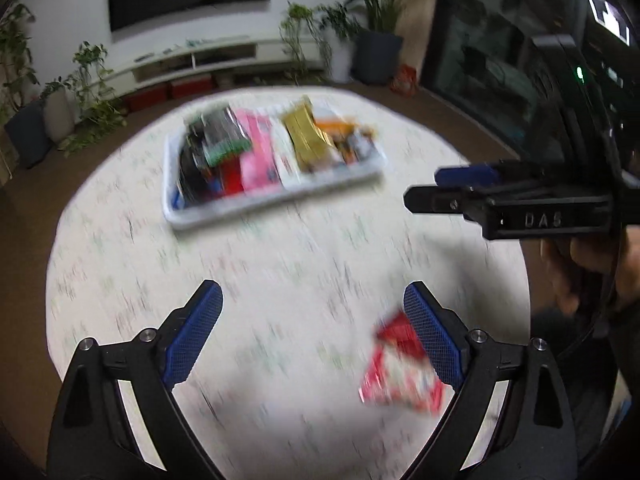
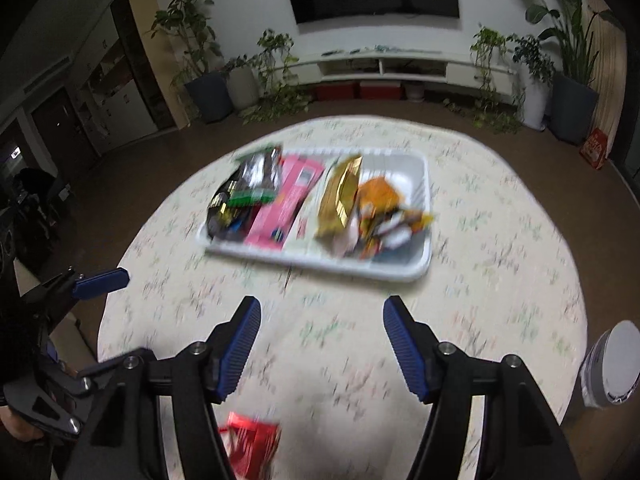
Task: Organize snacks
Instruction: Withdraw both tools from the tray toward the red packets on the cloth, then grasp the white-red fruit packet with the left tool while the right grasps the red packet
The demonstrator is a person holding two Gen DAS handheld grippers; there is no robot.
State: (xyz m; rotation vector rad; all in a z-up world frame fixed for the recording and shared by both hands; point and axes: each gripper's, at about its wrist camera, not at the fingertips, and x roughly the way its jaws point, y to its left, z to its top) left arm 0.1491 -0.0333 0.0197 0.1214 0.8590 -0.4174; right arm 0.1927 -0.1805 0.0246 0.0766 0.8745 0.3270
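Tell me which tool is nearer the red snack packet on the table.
Left. The open left tool has the red snack packet beside its right finger; the open right tool hangs farther off, with the packet low to its left.

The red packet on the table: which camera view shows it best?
The left wrist view. There the red packet lies almost whole on the table, only its upper right edge behind a pad of the open left gripper. In the right wrist view the packet is cut by the frame's bottom edge and partly hidden by the right gripper.
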